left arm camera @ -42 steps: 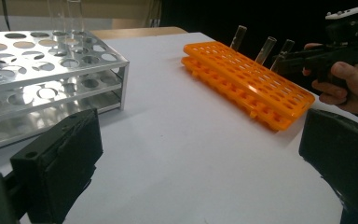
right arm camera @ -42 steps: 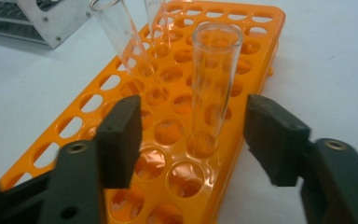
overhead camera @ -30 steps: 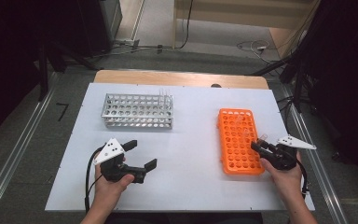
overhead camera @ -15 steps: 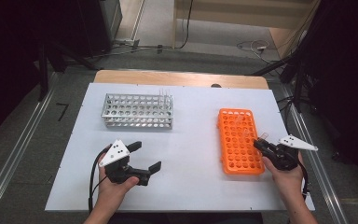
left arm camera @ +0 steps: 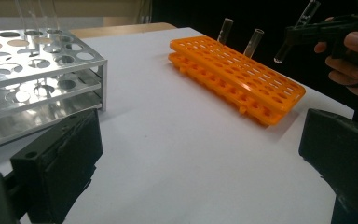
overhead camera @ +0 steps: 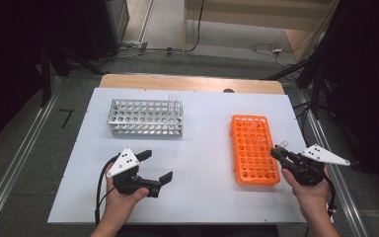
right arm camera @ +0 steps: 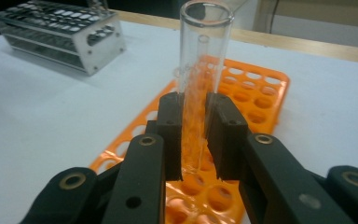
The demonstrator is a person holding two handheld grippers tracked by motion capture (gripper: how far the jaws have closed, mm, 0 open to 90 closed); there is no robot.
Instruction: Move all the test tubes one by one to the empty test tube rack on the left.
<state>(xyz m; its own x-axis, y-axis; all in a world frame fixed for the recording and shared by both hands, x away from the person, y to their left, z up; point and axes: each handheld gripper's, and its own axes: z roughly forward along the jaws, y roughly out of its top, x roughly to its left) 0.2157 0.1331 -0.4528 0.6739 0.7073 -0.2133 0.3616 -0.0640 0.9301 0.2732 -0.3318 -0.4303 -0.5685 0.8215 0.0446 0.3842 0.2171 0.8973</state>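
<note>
Test tube [right arm camera: 199,79] clamped upright in the right gripper [right arm camera: 195,135] above the orange rack [overhead camera: 254,148].
Its lower end blurs behind the fingers; the left gripper [overhead camera: 153,168] rests open on the tabletop [overhead camera: 202,133].

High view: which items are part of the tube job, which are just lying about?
In the job:
- right gripper, shut on a glass test tube
- orange rack, two tubes standing in it
- metal rack, a few tubes in it

Idle:
- left gripper, open, empty
- cables on the floor
</note>
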